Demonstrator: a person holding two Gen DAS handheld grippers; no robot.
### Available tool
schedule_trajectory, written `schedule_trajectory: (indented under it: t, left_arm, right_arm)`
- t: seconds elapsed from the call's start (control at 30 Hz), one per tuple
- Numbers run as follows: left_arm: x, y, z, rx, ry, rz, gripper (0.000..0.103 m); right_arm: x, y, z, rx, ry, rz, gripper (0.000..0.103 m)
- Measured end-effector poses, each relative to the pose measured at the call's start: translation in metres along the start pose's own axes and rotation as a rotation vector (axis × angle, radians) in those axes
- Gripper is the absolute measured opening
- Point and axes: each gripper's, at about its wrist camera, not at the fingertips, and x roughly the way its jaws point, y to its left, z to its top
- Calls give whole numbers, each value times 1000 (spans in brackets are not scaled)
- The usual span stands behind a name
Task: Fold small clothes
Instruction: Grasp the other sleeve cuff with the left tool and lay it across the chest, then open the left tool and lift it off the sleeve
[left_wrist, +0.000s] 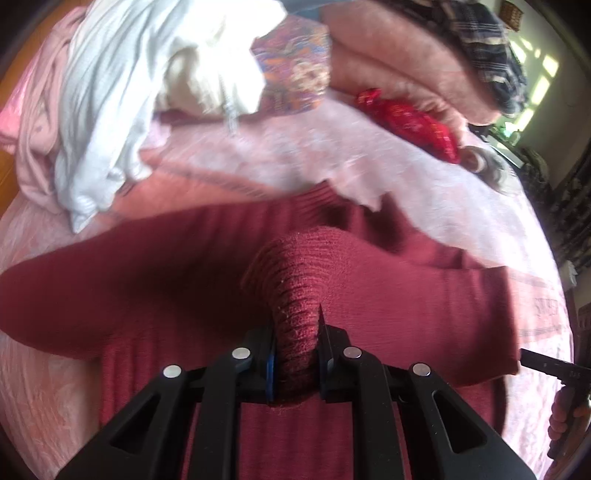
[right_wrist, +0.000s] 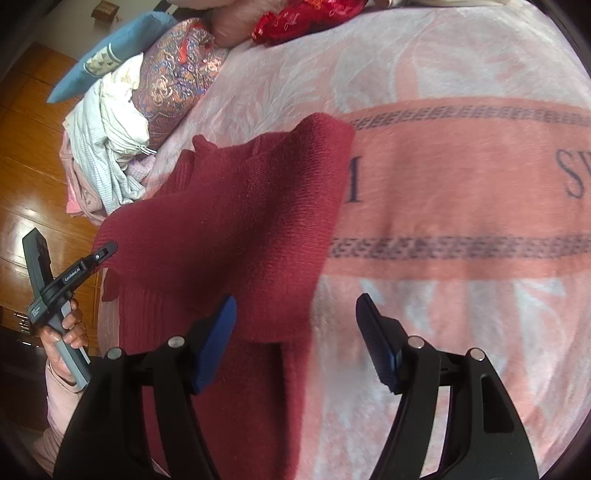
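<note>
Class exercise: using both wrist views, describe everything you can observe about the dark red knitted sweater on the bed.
The dark red sweater is a ribbed knit that looks like soft wool. It lies partly folded on the pink patterned blanket, one layer turned over the body. The left gripper is shut on a bunched ribbed piece, lifting it off the rest. The right gripper is open above the sweater's near edge, not holding it. A heap of pale clothes sits beside it.

We lose the ribbed cuff of the dark red sweater (left_wrist: 295, 288) where it runs down between the left gripper (left_wrist: 295, 354) fingers, its end hidden behind them. Ahead of the right gripper (right_wrist: 295, 332), the blanket (right_wrist: 461, 184) lettering is cut off by the frame edge. Beyond the left gripper, the clothes pile (left_wrist: 110, 92) is blurred and overexposed.
</note>
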Motion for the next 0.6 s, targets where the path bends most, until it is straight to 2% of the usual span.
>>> schedule_trajectory:
  t: [0.07,0.13,0.27,0.33,0.4,0.47,0.53,0.6]
  left_arm:
    - [9,15,-1,-19,6,29,17]
    - [20,24,-1,-15,35,31,20]
    - [28,49,-1,-62,90,62,50]
    - [21,61,-1,-81,89,59,60]
    - [7,76,-2,-107,96,37,76]
    - [0,86,-7,-143,135,16,77]
    - [-4,90,-19,-175,187,-40,77]
    - [1,87,-28,-179,230,-59,77]
  right_arm:
    - [11,8,1,-18,18,-27,66]
    - [26,15,-1,-51,52,-132,56]
    - [31,29,-4,-140,56,-261,46]
    - [29,30,-4,-128,57,-264,43]
    - [24,30,-3,-106,46,-239,46]
    - [16,28,-4,-80,35,-211,46]
    - [5,35,-5,-93,3,-210,46]
    - [-1,46,-4,-110,-23,-214,48]
